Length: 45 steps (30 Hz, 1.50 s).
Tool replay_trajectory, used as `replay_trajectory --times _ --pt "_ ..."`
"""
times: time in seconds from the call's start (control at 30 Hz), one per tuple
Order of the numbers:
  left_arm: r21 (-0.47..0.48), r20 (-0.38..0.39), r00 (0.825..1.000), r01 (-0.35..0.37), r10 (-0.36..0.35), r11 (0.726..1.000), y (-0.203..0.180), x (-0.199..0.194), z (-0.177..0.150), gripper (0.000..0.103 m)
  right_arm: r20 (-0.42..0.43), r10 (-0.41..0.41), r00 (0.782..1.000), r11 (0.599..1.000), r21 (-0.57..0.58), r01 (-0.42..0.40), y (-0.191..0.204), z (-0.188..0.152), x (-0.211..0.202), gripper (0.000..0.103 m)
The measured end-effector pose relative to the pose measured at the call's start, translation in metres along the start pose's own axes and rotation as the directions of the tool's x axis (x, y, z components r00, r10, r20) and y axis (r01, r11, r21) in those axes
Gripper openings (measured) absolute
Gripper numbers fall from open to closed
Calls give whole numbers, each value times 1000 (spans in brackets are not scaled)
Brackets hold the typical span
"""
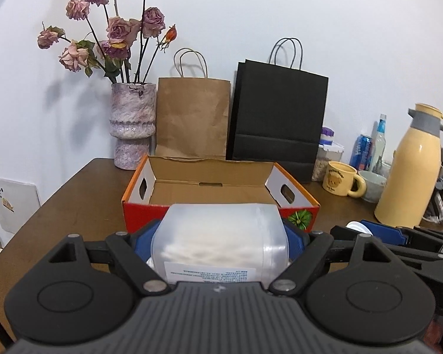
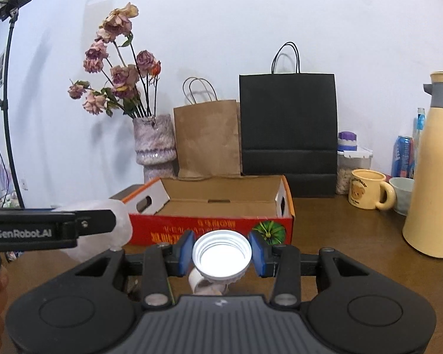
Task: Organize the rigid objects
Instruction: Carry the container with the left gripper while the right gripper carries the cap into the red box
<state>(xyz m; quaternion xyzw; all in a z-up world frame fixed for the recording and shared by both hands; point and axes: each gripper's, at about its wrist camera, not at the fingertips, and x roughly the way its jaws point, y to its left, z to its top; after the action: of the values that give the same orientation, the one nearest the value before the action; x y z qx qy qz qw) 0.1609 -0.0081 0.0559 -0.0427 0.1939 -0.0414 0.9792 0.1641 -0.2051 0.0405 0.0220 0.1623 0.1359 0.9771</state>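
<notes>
My left gripper (image 1: 221, 237) is shut on a translucent plastic container (image 1: 218, 233) with a printed label. Its blue pads press on both sides of the container, which hangs in front of an open red cardboard box (image 1: 138, 216). Seen from the right wrist, the right gripper (image 2: 221, 253) is shut on the threaded neck of a white plastic jug (image 2: 221, 252). The jug's mouth faces the camera and its handle shows below. The red box (image 2: 168, 231) stands just beyond it, with nothing visible inside. The left gripper (image 2: 97, 224) and its container (image 2: 118, 221) show at the left.
Behind the box stand a vase of dried roses (image 1: 133, 124), a brown paper bag (image 1: 192, 118) and a black paper bag (image 1: 277, 118). At the right are a yellow mug (image 1: 341, 178), a bowl, a can, bottles and a tall yellow thermos (image 1: 410, 171). A light stand (image 2: 7, 88) rises at the far left.
</notes>
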Motion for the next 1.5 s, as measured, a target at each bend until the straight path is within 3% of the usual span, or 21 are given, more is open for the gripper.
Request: replay_trajectory --times 0.8,1.5 --pt "-116 7 999 -44 45 992 23 91 61 84 -21 -14 1000 999 37 15 -7 57 102 40" --pt "-108 -65 988 -144 137 984 48 168 78 84 -118 -23 993 999 41 28 -23 73 199 40"
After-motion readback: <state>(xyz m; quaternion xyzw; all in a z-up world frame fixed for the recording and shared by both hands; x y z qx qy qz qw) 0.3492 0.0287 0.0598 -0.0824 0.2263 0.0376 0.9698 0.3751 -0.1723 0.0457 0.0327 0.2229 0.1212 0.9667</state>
